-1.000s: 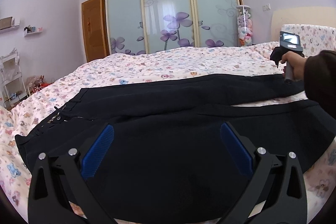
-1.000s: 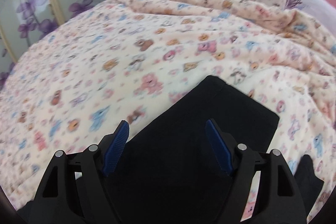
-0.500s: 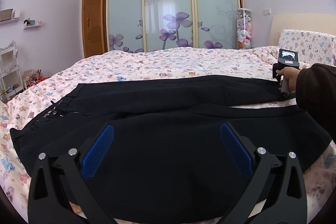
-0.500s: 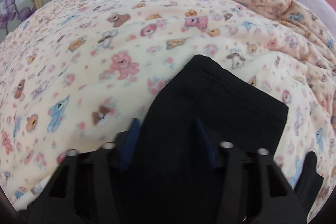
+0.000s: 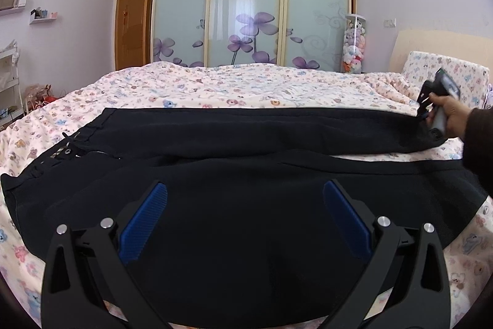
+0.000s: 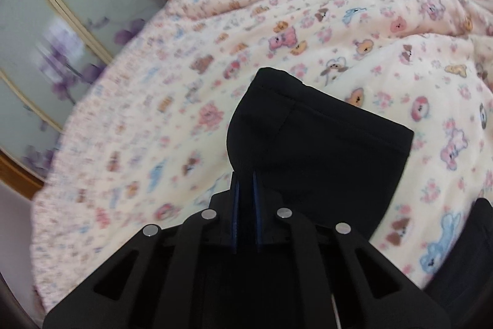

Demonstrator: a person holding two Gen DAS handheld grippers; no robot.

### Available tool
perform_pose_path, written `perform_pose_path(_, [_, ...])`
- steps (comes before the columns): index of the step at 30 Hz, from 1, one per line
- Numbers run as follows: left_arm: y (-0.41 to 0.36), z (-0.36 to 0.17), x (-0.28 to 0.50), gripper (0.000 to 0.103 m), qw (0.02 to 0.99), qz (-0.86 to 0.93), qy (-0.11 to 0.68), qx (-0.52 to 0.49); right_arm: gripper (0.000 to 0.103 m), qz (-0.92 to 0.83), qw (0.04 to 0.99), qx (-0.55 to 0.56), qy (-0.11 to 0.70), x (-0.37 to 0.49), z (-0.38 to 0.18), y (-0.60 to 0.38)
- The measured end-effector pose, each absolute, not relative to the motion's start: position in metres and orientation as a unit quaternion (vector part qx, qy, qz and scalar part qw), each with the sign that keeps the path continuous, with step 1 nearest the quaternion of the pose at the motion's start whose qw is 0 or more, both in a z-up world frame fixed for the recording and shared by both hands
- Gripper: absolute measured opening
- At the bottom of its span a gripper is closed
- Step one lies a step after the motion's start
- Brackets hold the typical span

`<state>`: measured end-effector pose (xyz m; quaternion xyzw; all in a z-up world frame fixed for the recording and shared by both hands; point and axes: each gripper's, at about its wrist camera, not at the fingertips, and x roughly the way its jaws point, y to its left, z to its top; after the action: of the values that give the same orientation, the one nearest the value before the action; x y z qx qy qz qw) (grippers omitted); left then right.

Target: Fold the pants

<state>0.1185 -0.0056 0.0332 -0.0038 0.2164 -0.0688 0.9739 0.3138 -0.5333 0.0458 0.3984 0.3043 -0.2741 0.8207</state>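
The pants [image 5: 246, 205] lie flat across the bed [image 5: 246, 88]; the right gripper [image 6: 245, 199] has its jaws clenched on the far leg's hem, likely to fold it over; the left gripper [image 5: 245, 224] hovers above them, jaws released.

Black plastic left claw [image 5: 245, 219] w/ blue ribbed pads [image 5: 144, 226], silver screws; dark sleeve [image 5: 480, 144].

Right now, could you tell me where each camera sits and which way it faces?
Left wrist: on the left tongs, open over the black fabric pants, facing the frosted-glass floral wardrobe; a hand shows.
Right wrist: on the right tongs, shut on the far leg's cuff, angled down at the teddy-print bedspread.
Shared: pants, bedspread, wardrobe.
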Motion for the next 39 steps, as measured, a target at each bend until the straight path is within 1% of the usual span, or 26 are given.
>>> perform_pose_path(8, [0.002, 0.035, 0.117, 0.101, 0.973, -0.073, 0.216, -0.029, 0.008, -0.184, 0.855, 0.412, 0.255, 0.237, 0.072, -0.517])
perform_pose_path(12, [0.006, 0.034, 0.119, 0.101, 0.972, -0.074, 0.220, -0.039, 0.007, -0.153, 0.859, 0.422, 0.244, 0.205, 0.069, -0.512])
perform_pose_path(17, [0.012, 0.037, 0.114, 0.101, 0.974, -0.082, 0.204, -0.057, 0.007, -0.122, 0.867, 0.430, 0.220, 0.167, 0.061, -0.505])
perform_pose_path(22, [0.026, 0.038, 0.115, 0.101, 0.969, -0.098, 0.197, -0.109, 0.007, -0.093, 0.884, 0.420, 0.183, 0.120, 0.051, -0.488])
perform_pose_path(25, [0.033, 0.035, 0.120, 0.101, 0.963, -0.102, 0.209, -0.135, 0.007, -0.086, 0.891, 0.413, 0.167, 0.092, 0.038, -0.474])
perform_pose_path(29, [0.051, 0.035, 0.128, 0.101, 0.948, -0.103, 0.235, -0.186, 0.007, -0.064, 0.885, 0.438, 0.143, 0.068, 0.014, -0.466])
perform_pose_path(33, [0.079, 0.059, 0.157, 0.101, 0.927, -0.094, 0.284, -0.225, 0.007, -0.058, 0.887, 0.440, 0.130, 0.068, -0.004, -0.466])
perform_pose_path(37, [0.098, 0.100, 0.211, 0.101, 0.930, -0.056, 0.317, -0.178, 0.007, -0.032, 0.881, 0.459, 0.113, 0.068, -0.009, -0.477])
perform_pose_path(39, [0.104, 0.112, 0.237, 0.101, 0.929, -0.035, 0.333, -0.156, 0.007, -0.020, 0.878, 0.466, 0.104, 0.066, -0.010, -0.480])
